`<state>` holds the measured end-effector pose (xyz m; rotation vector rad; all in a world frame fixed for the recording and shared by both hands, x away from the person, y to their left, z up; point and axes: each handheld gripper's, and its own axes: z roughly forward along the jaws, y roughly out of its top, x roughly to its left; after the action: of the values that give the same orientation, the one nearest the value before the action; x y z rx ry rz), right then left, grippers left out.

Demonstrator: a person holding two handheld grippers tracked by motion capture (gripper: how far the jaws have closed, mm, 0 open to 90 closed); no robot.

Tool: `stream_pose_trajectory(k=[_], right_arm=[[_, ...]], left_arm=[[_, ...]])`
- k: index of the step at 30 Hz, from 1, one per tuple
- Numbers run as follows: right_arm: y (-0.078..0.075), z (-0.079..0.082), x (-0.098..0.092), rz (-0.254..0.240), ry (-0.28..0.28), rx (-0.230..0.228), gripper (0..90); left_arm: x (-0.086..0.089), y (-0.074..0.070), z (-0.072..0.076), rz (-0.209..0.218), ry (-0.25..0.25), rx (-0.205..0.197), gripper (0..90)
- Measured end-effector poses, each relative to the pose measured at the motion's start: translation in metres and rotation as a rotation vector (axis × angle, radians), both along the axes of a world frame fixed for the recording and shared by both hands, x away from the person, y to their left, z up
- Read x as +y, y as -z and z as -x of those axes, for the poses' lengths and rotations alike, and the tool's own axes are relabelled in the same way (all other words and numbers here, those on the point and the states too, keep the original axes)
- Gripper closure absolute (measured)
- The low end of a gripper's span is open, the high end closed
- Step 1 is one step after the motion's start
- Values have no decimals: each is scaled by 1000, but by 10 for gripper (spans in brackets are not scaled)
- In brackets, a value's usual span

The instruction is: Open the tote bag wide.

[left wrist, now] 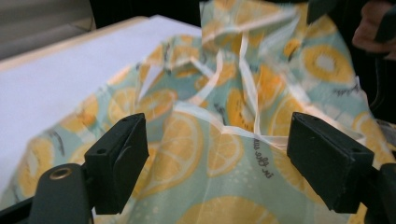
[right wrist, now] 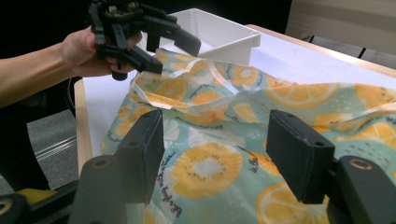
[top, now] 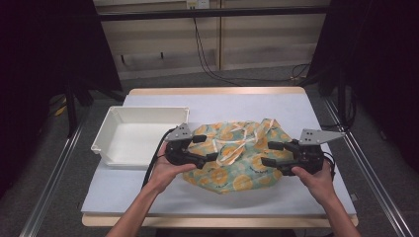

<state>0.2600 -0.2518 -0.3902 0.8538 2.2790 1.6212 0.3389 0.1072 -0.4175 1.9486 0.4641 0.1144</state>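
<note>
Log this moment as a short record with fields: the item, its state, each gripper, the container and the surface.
item: lemon-print cloth bag
item state: crumpled flat on the table, pale handles lying on top
left gripper: jaws open, at the bag's left edge, nothing pinched
right gripper: jaws open, at the bag's right edge, nothing pinched
container: white bin, left of the bag, nothing in it
surface: table with a pale cover
</note>
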Motion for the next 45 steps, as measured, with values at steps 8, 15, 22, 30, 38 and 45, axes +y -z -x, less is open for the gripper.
stream_pose_trajectory(k=[8,15,22,30,38,45], right_arm=[[8,-1,2,8,1,20,347],[10,0,9,23,-24,26,343],[11,1,15,38,-37,28,342],[4,4,15,24,-42,12,342],[1,6,26,39,-68,19,344],[6,4,33,71,-58,25,332]], left_arm=[[-4,18,2,-64,13,18,497],[-7,20,11,-77,61,2,886],[-11,15,22,-44,111,9,900],[-28,10,43,-31,204,5,900],[-48,9,65,-45,311,13,900],[-61,18,75,-55,370,36,900]])
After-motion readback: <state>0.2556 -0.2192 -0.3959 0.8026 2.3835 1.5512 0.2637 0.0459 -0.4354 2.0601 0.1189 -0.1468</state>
